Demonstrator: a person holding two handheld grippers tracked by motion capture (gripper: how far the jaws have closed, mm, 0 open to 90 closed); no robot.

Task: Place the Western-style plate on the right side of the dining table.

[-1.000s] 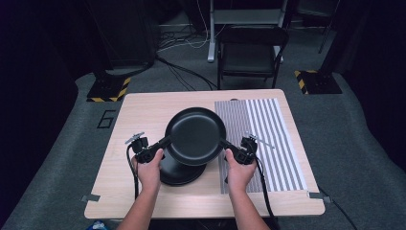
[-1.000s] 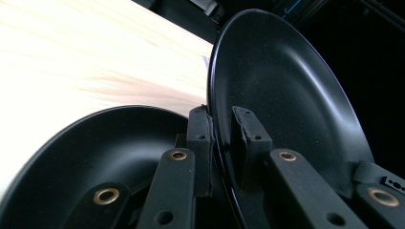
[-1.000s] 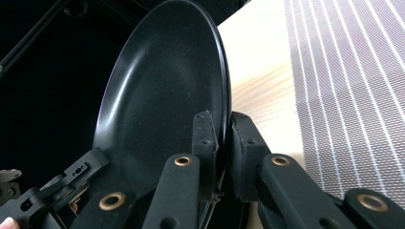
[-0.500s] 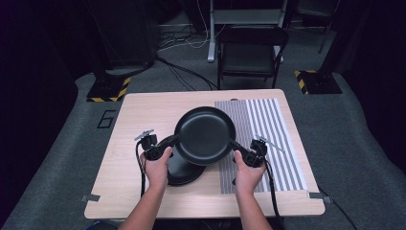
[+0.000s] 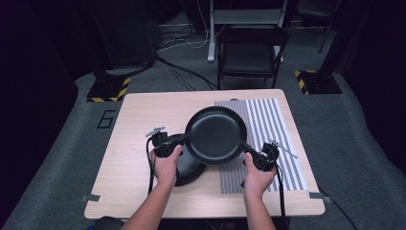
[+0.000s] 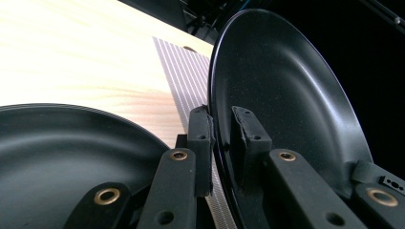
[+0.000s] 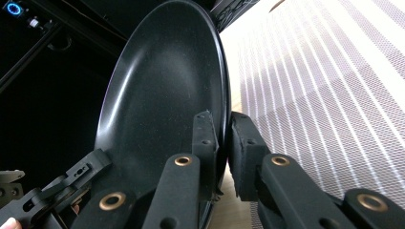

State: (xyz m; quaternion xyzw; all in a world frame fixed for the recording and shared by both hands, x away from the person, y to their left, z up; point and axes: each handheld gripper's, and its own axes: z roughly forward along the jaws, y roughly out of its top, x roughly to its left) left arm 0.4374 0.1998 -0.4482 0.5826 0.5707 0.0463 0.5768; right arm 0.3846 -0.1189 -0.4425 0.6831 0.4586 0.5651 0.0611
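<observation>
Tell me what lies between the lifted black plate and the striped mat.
Nothing visible. The black plate, clamped at opposite rims by the left claw and right claw, hangs partly over the striped mat, whose stripes lie bare. The second black plate sits leftward, off the mat.

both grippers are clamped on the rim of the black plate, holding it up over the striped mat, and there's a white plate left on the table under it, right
Not quite. The plate left on the table is black, not white, as the high view shows. The rest holds: the left gripper and right gripper are clamped on the rim of the black plate, partly over the striped mat.
</observation>
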